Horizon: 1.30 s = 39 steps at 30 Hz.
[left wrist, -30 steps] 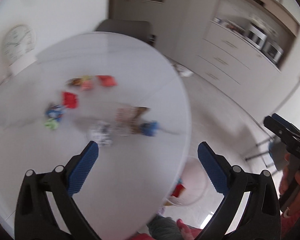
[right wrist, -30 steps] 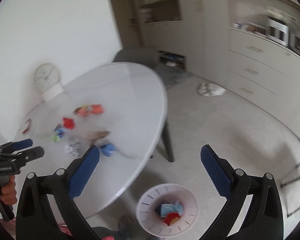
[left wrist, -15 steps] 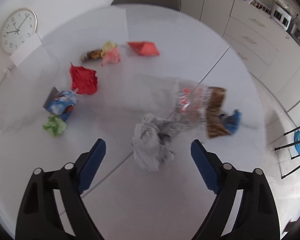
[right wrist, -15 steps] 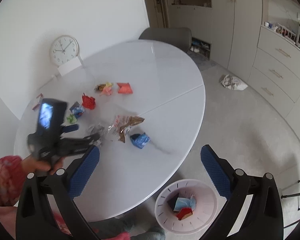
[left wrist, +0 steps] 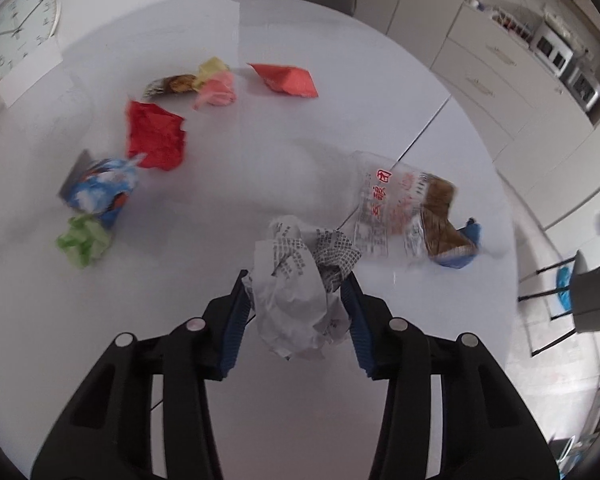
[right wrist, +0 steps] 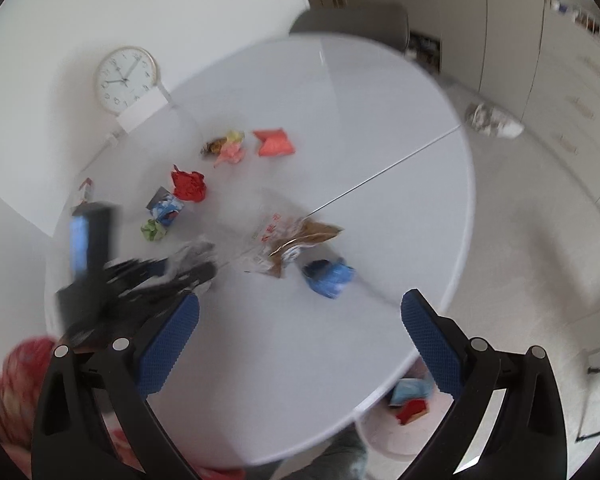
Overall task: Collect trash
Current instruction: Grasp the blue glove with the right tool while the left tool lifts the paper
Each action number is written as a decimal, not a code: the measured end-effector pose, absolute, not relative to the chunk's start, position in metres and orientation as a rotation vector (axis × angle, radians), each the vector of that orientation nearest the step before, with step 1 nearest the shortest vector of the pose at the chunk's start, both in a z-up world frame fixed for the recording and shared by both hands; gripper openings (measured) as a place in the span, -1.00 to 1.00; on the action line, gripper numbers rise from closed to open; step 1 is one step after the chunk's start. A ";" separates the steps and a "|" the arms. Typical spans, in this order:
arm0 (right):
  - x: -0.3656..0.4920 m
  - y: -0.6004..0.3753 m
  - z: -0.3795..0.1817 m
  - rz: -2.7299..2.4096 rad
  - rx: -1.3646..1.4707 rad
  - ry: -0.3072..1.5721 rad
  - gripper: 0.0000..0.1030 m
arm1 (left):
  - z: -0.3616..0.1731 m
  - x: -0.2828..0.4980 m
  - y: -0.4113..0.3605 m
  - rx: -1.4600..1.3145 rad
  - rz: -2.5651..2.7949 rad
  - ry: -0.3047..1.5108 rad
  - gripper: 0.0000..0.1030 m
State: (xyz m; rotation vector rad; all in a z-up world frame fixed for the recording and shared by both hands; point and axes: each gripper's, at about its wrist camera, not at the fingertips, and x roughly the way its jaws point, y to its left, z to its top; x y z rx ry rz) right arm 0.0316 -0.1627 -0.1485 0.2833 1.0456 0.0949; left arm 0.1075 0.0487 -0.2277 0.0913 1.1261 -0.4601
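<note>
A crumpled white printed paper [left wrist: 296,300] lies on the round white table [left wrist: 300,408] between the blue pads of my left gripper [left wrist: 296,280]. Its jaws are closing and both pads touch the paper's sides. The right wrist view shows that gripper [right wrist: 204,266] as a blurred black shape at the left, over the same paper [right wrist: 198,249]. My right gripper [right wrist: 300,300] hangs open over the table's near edge, holding nothing. A blue wrapper [right wrist: 328,276] lies just beyond its fingertips.
More trash lies on the table: a clear and brown wrapper [left wrist: 400,208], red crumpled paper [left wrist: 154,136], an orange packet [left wrist: 286,80], a pink and yellow wad [left wrist: 216,86], a blue packet [left wrist: 100,190] and a green ball [left wrist: 84,240]. A white bin [right wrist: 380,436] holding scraps stands below the edge.
My left gripper dropped to the table and its jaws narrowed around the white paper. The right gripper swung left, from over the floor and bin to over the table edge.
</note>
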 end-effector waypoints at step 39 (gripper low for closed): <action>-0.063 -0.264 -0.244 -0.043 0.306 1.212 -0.18 | -0.162 0.032 0.024 0.087 -0.666 1.110 -0.13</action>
